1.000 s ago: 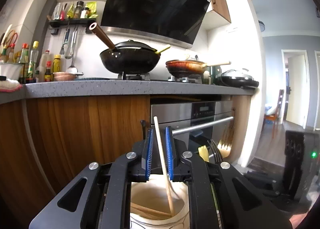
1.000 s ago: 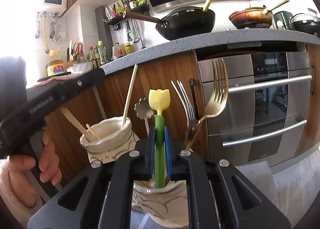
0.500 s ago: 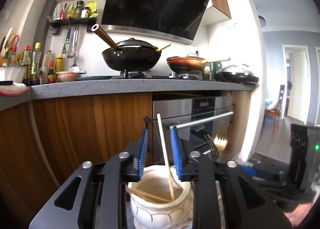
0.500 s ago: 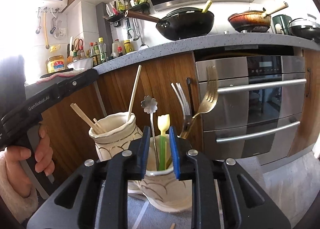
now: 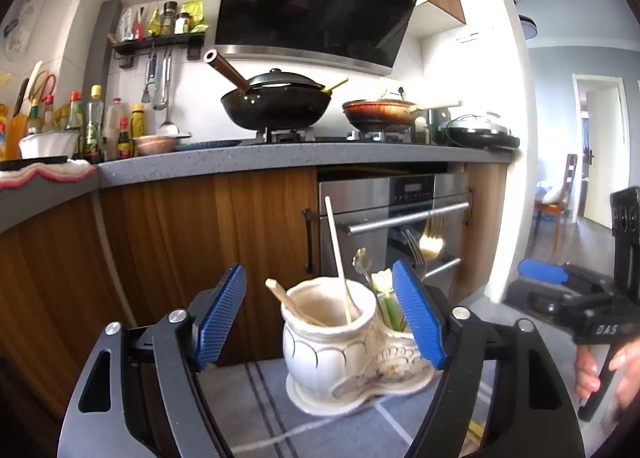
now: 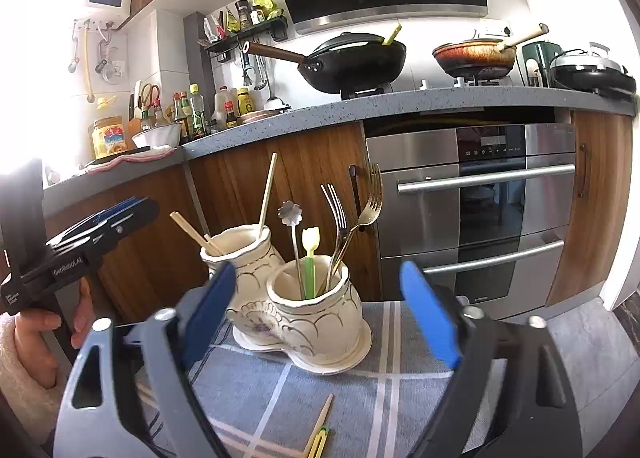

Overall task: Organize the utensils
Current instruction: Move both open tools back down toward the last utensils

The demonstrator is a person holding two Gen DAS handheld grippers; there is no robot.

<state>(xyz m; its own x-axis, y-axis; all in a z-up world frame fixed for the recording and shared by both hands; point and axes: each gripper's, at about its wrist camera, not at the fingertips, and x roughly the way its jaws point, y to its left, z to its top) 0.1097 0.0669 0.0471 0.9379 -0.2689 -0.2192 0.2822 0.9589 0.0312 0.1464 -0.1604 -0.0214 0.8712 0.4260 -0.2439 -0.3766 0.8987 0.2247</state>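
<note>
A cream double-pot ceramic holder (image 6: 304, 310) stands on a grey striped cloth (image 6: 360, 390). Its left pot (image 5: 324, 334) holds several wooden chopsticks (image 5: 338, 258). Its right pot (image 6: 316, 298) holds two forks (image 6: 352, 217), a flower-topped spoon (image 6: 291, 217) and a green-and-yellow tulip utensil (image 6: 310, 258). My left gripper (image 5: 320, 314) is open and empty, its blue pads either side of the left pot. My right gripper (image 6: 316, 306) is open and empty, drawn back from the right pot. A chopstick and a green-yellow utensil (image 6: 318, 432) lie on the cloth in front.
Wooden cabinets (image 6: 248, 193) and a steel oven (image 6: 480, 209) stand close behind the holder. The grey counter (image 5: 280, 157) above carries a black wok (image 5: 276, 105), a second pan (image 5: 380, 113) and bottles (image 5: 92, 125). A doorway (image 5: 600, 153) opens at the right.
Both grippers opened wide and pulled back from the holder. The left let go of a chopstick in the left pot; the right let go of the tulip utensil in the right pot.
</note>
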